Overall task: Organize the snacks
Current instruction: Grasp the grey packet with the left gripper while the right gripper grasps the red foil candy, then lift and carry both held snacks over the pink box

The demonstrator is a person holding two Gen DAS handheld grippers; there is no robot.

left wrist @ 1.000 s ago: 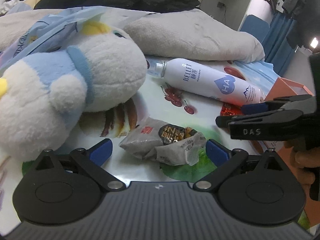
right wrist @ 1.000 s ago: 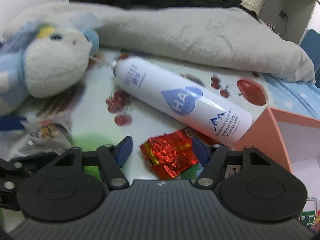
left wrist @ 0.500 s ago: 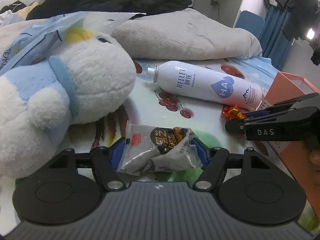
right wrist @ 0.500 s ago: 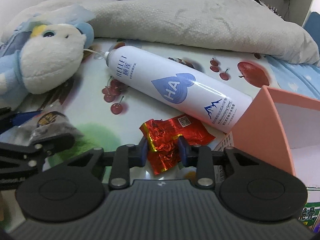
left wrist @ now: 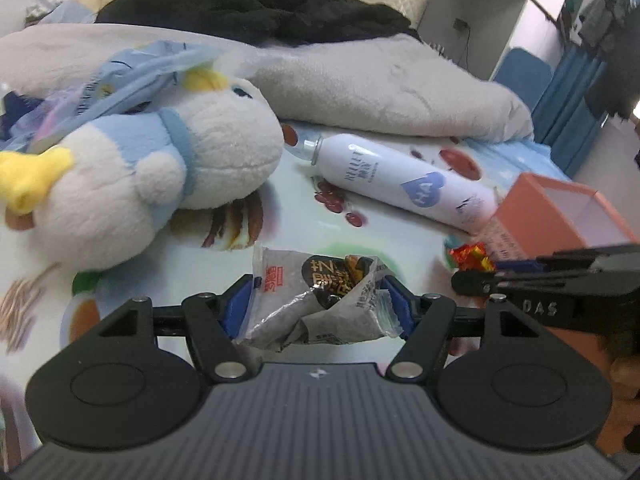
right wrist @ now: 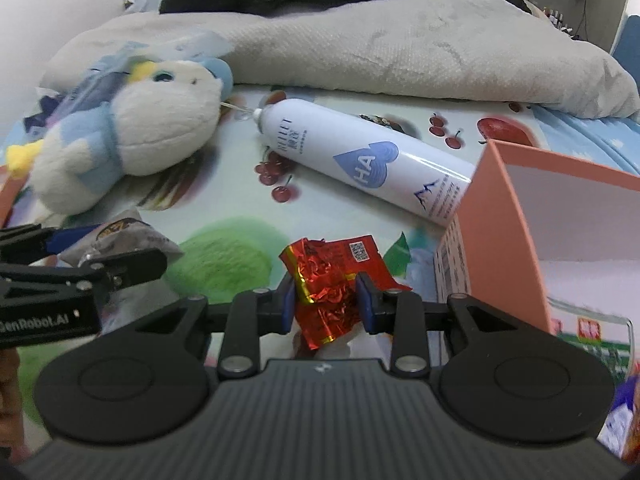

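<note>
Left gripper (left wrist: 316, 304): jaws closed most of the way on the grey snack packet (left wrist: 316, 300), which sits crumpled between the blue pads, lifted off the fruit-print sheet (left wrist: 400, 236).
Right gripper (right wrist: 325, 306): jaws pinched narrow on the red foil packet (right wrist: 332, 284); most of the foil sticks out ahead of the pads.
Doing it well: likely carry both to the pink box (right wrist: 516, 216), just right of the right jaws, keeping the squeeze light and releasing low inside.
Beyond the jaws: the white spray can (right wrist: 360, 168) lies touching the box; the plush toy (left wrist: 152, 176) is farther left.
Hard to tell: the box floor is cut off; packet print is unreadable.
</note>
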